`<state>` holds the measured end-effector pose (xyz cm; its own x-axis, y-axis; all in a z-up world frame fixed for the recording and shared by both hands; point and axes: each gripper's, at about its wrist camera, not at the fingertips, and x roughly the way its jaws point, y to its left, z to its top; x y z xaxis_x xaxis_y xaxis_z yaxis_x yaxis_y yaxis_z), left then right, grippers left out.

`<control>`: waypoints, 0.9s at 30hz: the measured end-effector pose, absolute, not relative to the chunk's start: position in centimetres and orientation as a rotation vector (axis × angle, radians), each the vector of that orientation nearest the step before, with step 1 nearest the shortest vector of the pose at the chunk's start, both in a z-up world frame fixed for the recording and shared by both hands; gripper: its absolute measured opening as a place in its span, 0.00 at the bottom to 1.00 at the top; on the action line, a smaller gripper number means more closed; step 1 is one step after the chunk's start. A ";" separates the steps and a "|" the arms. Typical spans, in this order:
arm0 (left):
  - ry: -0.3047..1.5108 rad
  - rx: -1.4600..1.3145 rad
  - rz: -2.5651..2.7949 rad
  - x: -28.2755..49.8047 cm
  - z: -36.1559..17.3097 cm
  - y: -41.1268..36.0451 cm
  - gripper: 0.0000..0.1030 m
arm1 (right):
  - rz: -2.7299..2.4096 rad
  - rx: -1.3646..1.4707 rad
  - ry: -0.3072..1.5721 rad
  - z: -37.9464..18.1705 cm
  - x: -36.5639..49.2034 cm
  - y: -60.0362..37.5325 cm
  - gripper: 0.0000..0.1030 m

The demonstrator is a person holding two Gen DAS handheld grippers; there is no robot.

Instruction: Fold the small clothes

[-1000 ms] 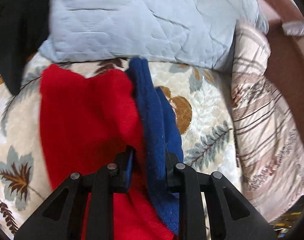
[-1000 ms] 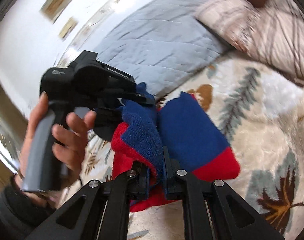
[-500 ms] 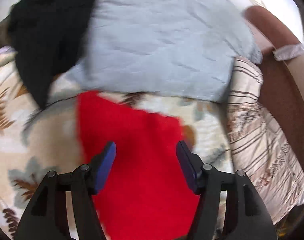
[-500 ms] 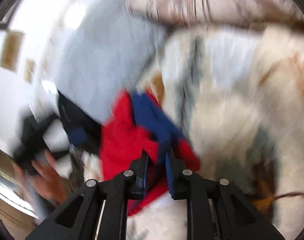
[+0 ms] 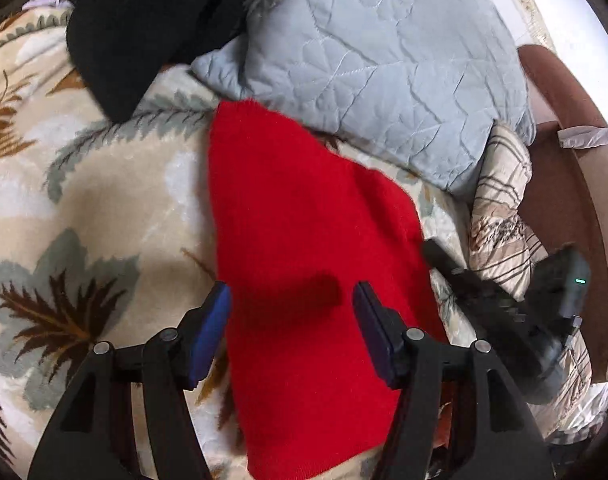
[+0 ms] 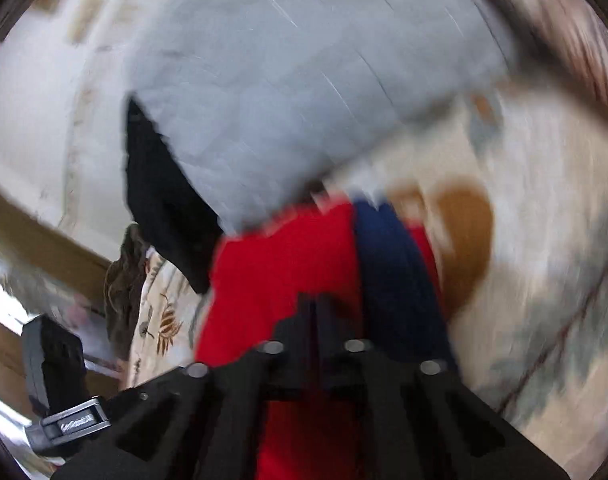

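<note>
A small red garment [image 5: 304, 220] lies flat on the leaf-patterned blanket [image 5: 104, 208] in the left wrist view. My left gripper [image 5: 292, 288] hovers over its near half, open, with nothing pinched between the blue pads [image 5: 212, 320]. At the garment's right edge my right gripper [image 5: 438, 254] shows as a dark tool. The right wrist view is blurred by motion. In it my right gripper [image 6: 316, 304] is shut with its fingers together and nothing visible between them. Just beyond lie the red garment [image 6: 280, 264] and its blue part [image 6: 388, 264].
A grey-blue quilted pillow [image 5: 384, 64] lies behind the garment, with a black cloth [image 5: 144, 28] to its left. A striped beige cushion [image 5: 504, 200] and a brown chair [image 5: 560, 152] stand at the right. Bare blanket [image 6: 544, 240] stretches right of the garment.
My left gripper let go of the blue and red cloth, opened and drew back. The garment now lies red side up. My right gripper released the blue fold, swung sideways and shut.
</note>
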<state>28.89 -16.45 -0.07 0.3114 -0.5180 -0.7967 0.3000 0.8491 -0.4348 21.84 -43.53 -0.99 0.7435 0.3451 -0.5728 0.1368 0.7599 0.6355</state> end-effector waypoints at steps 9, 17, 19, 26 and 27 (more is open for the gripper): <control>1.091 -0.181 -0.500 28.7 -2.1 -17.2 0.62 | 0.155 0.773 0.768 -3.0 22.2 -45.3 0.35; 1.066 -0.128 -0.476 27.6 -1.4 -17.5 0.62 | 0.023 0.755 0.696 -2.5 20.7 -44.4 0.38; 1.068 -0.125 -0.471 27.4 -1.4 -17.6 0.62 | 0.019 0.754 0.718 -3.1 20.9 -44.1 0.42; 1.043 -0.133 -0.457 26.8 -0.4 -16.5 0.62 | 0.115 0.589 0.654 0.0 20.6 -42.1 0.14; 1.034 -0.134 -0.447 26.8 -0.3 -16.3 0.63 | 0.121 0.588 0.625 0.6 20.2 -42.2 0.14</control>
<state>26.82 -16.30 -0.30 0.4309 -0.4188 -0.7993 0.2950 0.9025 -0.3139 20.22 -42.18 0.57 0.8100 0.2790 -0.5159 0.0657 0.8309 0.5525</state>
